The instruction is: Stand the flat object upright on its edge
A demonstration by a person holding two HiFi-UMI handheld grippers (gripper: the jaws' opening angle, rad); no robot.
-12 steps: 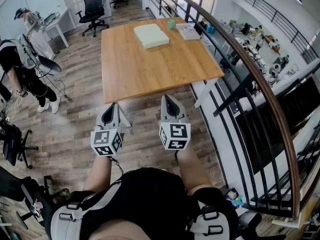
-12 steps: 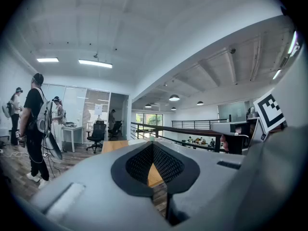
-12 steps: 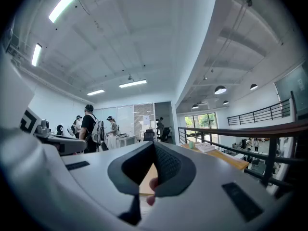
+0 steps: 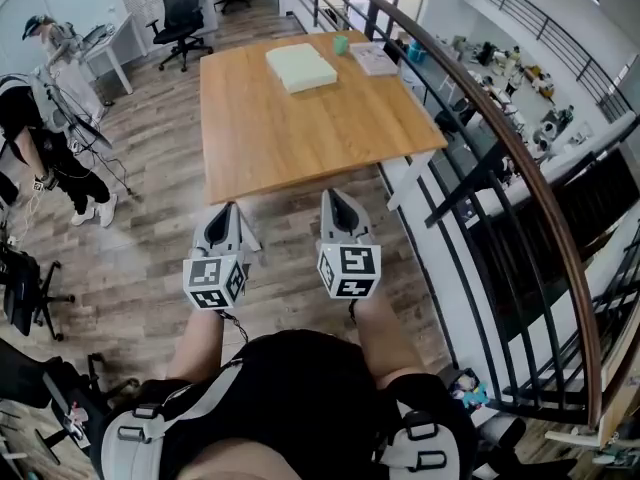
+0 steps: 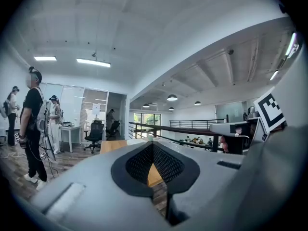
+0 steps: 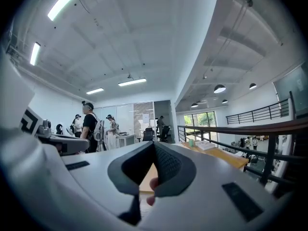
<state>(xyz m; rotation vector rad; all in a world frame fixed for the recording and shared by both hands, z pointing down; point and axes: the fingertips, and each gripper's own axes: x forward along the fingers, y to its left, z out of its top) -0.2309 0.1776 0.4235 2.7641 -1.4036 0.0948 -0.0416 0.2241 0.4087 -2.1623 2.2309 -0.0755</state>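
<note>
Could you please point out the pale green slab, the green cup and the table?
pale green slab point(image 4: 301, 68): head view, top face.
green cup point(image 4: 342, 45): head view, side.
table point(image 4: 300, 133): head view, bare top.

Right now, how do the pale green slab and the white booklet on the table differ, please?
The pale green slab is thicker and larger; the white booklet is thinner and smaller. On the wooden table, the slab sits nearer the middle, the booklet at the right edge. Both lie flat.
</note>
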